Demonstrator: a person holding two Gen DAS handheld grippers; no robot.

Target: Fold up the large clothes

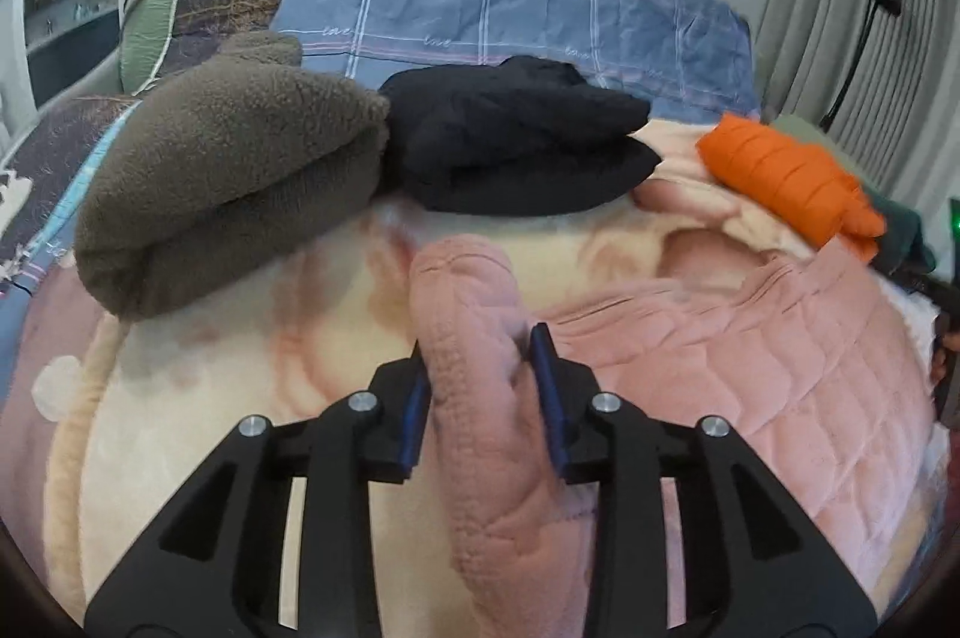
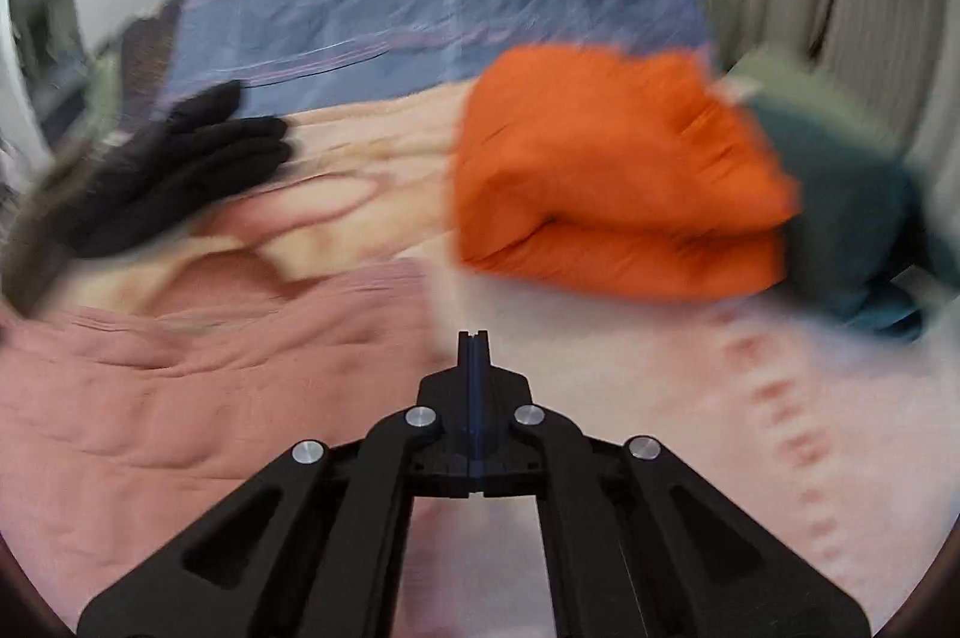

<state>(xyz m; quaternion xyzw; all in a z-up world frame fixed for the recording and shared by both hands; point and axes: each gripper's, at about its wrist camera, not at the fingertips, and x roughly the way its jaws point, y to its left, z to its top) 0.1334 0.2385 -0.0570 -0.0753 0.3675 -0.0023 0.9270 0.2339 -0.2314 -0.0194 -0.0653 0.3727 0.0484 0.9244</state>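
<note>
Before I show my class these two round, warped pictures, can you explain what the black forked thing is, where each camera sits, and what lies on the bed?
Each black fork is a hand-held two-finger gripper carrying its own fisheye camera. In the left view, the left gripper pinches a fold of the pink quilted garment. In the blurred right view, the right gripper is shut and empty. Folded brown fleece, black clothing and an orange puffy bundle lie on the bed.

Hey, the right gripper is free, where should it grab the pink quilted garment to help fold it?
Probably the pink quilted garment's near right edge, where it lies flat on the blanket. Bring the right gripper, now shut and empty, in low from the right; the left gripper already pinches a raised fold.
</note>
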